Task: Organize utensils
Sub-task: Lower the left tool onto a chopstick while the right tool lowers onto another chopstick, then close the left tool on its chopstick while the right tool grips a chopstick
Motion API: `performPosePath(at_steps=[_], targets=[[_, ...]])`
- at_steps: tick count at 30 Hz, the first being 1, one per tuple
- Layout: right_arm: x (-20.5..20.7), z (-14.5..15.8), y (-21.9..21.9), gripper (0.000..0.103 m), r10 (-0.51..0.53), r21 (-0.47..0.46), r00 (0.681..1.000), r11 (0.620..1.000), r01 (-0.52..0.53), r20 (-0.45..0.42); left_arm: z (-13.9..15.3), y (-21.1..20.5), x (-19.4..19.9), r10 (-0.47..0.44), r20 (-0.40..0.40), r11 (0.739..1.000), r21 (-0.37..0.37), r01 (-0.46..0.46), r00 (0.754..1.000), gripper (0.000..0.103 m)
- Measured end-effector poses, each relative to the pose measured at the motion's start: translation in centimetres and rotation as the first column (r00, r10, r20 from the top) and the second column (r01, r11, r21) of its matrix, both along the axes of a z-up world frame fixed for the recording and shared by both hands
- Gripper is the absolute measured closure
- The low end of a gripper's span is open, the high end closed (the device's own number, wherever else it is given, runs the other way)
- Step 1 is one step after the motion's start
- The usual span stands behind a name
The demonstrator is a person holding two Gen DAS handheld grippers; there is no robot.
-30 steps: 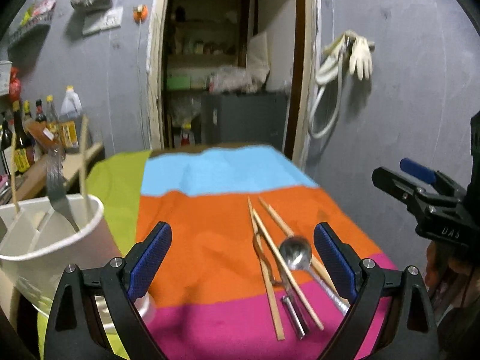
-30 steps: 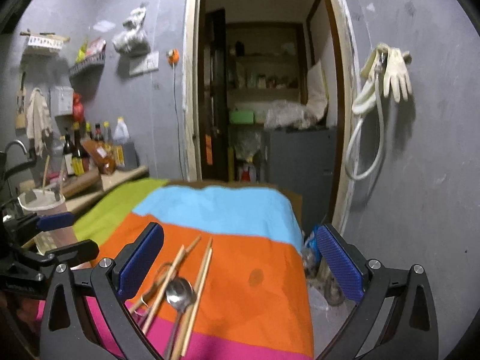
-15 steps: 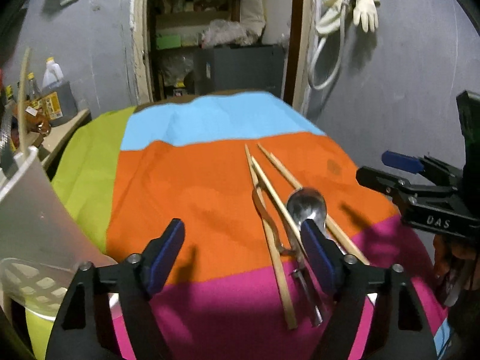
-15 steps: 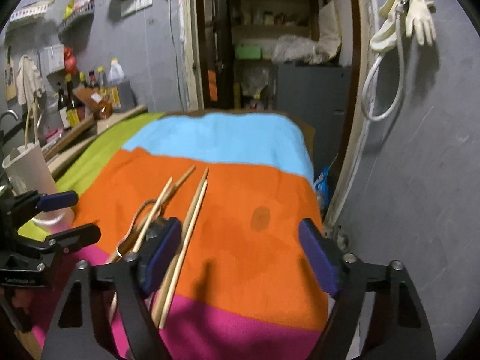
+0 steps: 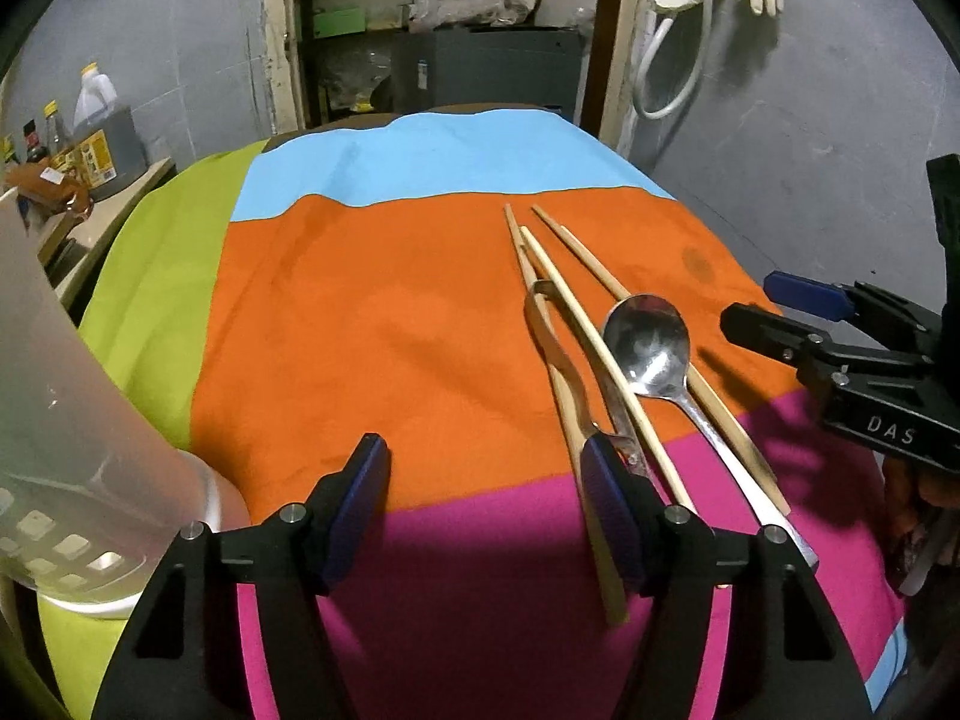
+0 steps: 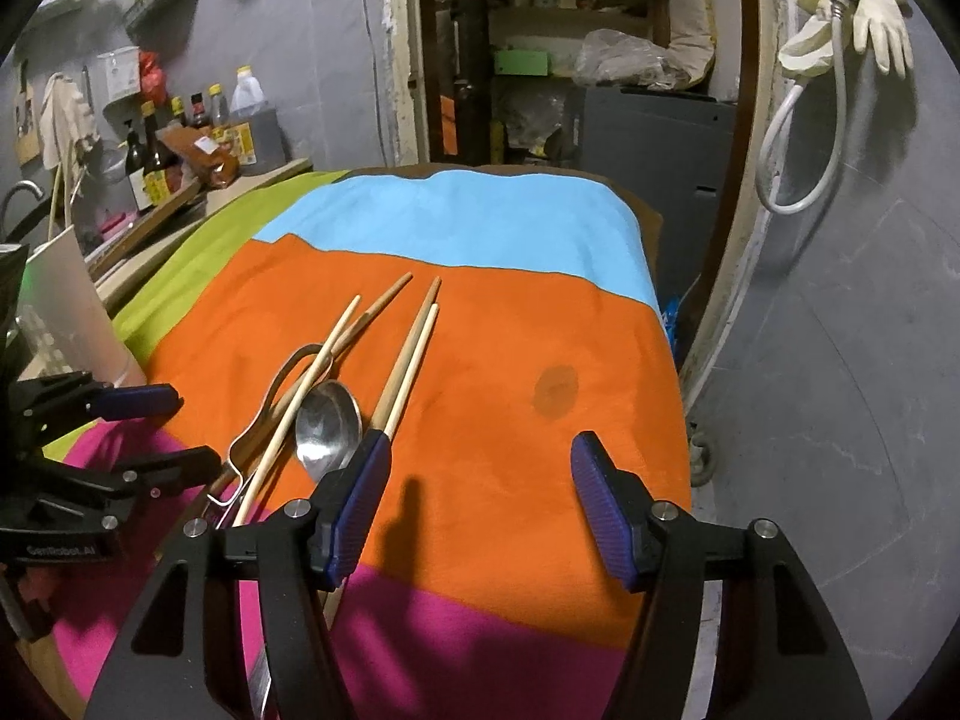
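Several wooden chopsticks (image 5: 576,306), a metal spoon (image 5: 648,342) and a thin metal clip-like utensil (image 5: 555,348) lie together on the striped cloth. My left gripper (image 5: 486,510) is open and empty, low over the cloth; its right finger is beside the utensils' near ends. My right gripper (image 6: 480,510) is open and empty; its left finger sits over the near ends of the chopsticks (image 6: 414,348) next to the spoon (image 6: 330,423). A white plastic utensil holder (image 5: 66,420) stands at the left.
The cloth (image 5: 372,324) has green, blue, orange and pink bands over a table. Its right edge drops to the floor (image 6: 840,420). Bottles (image 6: 156,150) stand on a counter at the left. A doorway with shelves lies behind.
Both grippers have tilted down and dropped closer to the cloth and the utensils. The holder has slid to the left edge of the left view, its fork and chopsticks now out of frame.
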State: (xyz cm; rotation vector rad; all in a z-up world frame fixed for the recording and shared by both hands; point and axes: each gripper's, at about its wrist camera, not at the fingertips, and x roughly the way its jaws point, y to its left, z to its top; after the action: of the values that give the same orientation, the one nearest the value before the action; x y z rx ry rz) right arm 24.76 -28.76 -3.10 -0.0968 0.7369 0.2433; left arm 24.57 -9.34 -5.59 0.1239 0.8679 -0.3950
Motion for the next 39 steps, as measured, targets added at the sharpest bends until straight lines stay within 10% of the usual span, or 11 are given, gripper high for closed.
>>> performPosePath(at_steps=[8, 24, 39], targets=[[0.1, -0.2, -0.1, 0.042, -0.001, 0.004, 1.0, 1.0, 0.001, -0.017, -0.5, -1.1, 0.7, -0.028, -0.028, 0.999, 0.026, 0.028, 0.999, 0.046], [1.1, -1.3, 1.4, 0.047, 0.052, -0.05, 0.995, 0.997, -0.057, -0.087, -0.3, -0.4, 2.8, 0.033, -0.054, 0.999, 0.041, -0.03, 0.998, 0.092], [4.2, -2.0, 2.8, 0.053, 0.068, -0.09, 0.987, 0.993, -0.082, -0.146, 0.3, -0.2, 0.5, 0.003, -0.162, 0.998, 0.065, 0.008, 0.987, 0.094]])
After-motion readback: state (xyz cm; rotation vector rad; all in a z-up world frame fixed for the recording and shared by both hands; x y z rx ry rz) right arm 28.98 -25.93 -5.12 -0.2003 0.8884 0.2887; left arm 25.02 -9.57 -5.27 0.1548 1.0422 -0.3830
